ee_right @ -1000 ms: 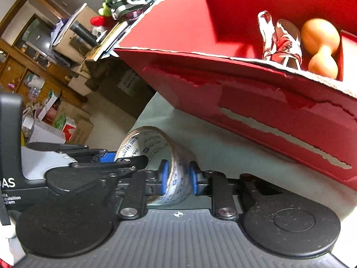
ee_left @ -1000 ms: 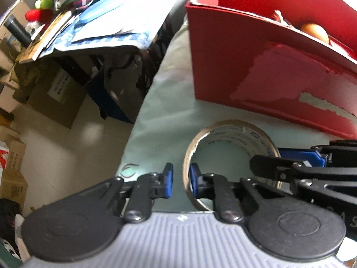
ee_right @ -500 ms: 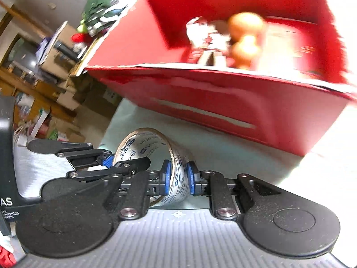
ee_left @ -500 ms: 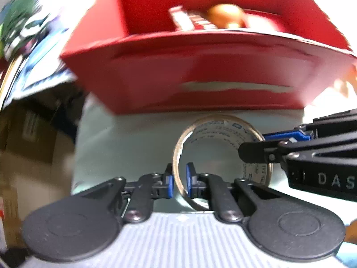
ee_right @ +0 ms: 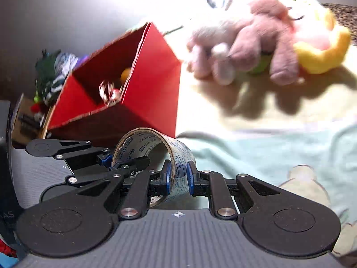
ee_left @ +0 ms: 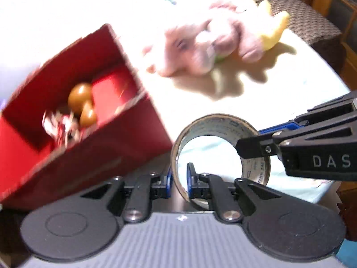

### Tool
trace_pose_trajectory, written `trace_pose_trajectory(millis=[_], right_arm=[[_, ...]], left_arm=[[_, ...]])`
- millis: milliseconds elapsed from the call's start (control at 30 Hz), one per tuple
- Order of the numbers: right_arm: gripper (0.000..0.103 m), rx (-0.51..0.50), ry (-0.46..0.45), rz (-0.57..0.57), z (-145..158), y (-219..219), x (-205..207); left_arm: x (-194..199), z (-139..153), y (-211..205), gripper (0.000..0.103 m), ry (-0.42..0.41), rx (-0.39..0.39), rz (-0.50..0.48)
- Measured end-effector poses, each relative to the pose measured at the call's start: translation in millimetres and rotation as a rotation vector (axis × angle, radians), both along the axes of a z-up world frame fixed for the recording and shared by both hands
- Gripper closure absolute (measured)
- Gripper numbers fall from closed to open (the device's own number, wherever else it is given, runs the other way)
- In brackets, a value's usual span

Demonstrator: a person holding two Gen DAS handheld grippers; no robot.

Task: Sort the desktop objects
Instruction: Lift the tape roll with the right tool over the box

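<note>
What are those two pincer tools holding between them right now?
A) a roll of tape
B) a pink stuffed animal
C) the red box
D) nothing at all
A: the left gripper and the right gripper each pinch the wall of the same roll of tape; the red box and the pink plush toy sit apart, untouched.

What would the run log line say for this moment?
left tongs: shut on tape roll | right tongs: shut on tape roll | red box: nearby
</note>
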State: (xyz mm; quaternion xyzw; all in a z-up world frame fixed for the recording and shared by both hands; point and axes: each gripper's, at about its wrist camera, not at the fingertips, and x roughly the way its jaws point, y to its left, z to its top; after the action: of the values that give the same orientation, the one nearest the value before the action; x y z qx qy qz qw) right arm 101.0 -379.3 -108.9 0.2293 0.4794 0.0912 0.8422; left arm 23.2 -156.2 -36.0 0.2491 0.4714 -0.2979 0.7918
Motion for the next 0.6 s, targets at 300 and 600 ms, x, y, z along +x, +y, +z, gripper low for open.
trace_pose_trajectory(millis=[300, 600], right_arm=[[0.086, -0.011, -0.211, -0.081, 63, -29, 0], [0.087, 0.047, -0.355, 0.021, 104, -5, 69]], left_arm=[[4, 68, -22, 0.095, -0.127, -0.112, -0.053], [44, 125, 12, 0.094, -0.297, -0.137, 0.066]])
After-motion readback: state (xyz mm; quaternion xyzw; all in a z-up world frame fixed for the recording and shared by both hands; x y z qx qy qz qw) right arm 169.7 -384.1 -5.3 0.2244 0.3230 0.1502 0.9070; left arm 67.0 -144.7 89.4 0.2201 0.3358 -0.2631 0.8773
